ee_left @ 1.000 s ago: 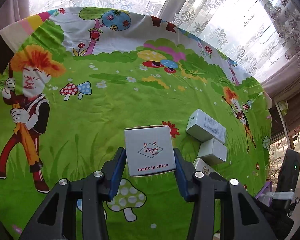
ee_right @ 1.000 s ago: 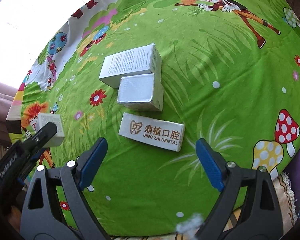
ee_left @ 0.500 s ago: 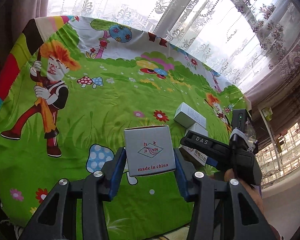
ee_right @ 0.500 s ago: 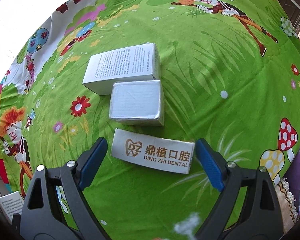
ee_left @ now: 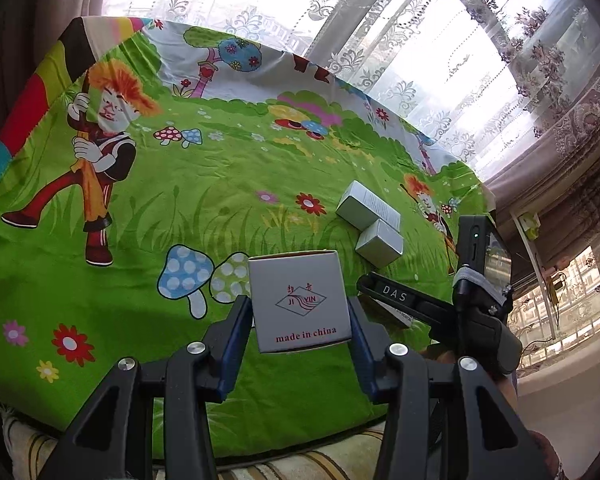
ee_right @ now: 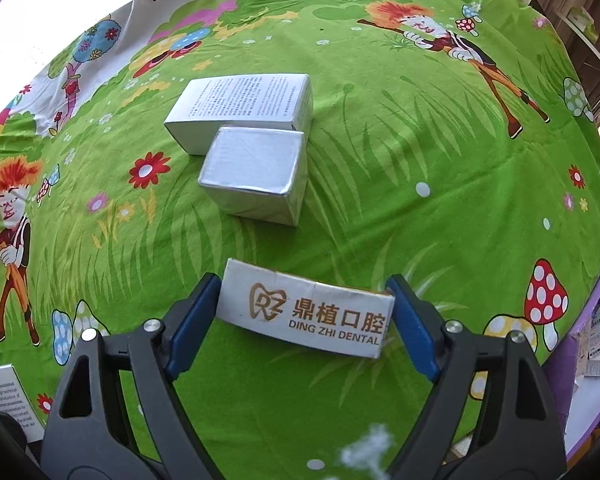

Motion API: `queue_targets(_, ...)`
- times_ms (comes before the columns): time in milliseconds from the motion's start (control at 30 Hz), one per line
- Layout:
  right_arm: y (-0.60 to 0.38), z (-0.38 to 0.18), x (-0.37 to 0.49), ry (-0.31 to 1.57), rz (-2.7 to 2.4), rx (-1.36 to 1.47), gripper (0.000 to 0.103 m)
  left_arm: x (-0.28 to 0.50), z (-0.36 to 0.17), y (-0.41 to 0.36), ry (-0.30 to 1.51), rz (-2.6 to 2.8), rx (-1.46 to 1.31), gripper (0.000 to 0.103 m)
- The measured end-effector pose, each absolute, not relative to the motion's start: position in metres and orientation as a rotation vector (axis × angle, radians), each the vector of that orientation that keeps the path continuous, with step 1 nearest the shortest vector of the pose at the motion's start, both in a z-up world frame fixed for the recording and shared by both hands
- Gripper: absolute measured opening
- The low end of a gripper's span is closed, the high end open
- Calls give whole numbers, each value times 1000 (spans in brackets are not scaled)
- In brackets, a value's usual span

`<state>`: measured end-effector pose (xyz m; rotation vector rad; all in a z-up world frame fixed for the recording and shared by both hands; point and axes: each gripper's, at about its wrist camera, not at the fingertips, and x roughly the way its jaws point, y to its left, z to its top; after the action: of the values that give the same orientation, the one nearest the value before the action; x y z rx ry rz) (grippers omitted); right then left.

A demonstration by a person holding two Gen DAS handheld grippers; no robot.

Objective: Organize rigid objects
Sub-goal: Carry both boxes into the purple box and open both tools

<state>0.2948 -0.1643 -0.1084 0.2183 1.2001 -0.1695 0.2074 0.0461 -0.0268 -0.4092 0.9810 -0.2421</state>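
My left gripper (ee_left: 300,312) is shut on a white JI YIN box (ee_left: 298,306) printed "made in china", held above the near edge of the green cartoon cloth (ee_left: 140,208). My right gripper (ee_right: 304,312) is open, its blue pads on either side of the long white DING ZHI DENTAL box (ee_right: 304,314) lying on the cloth (ee_right: 420,152); contact is unclear. Beyond it lie a silver box (ee_right: 254,174) and a white printed box (ee_right: 242,108), touching. Both also show in the left wrist view, the silver one (ee_left: 380,242) and the white one (ee_left: 366,210), beyond the right gripper's body (ee_left: 476,300).
Lace curtains and a window (ee_left: 380,32) stand behind the table. A purple edge with papers (ee_right: 596,340) lies at the right of the right wrist view. The held box's side shows at the lower left (ee_right: 4,396).
The left gripper with its box has pulled back toward the near table edge. The right gripper has moved forward, so the dental box now sits between its pads, which have narrowed slightly.
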Motion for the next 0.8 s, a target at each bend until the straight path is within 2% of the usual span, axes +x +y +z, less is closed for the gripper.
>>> queue_targets(800,-260,-45,185,1023,-105,197,86,164,-24,-50,1035,-355,-294,48)
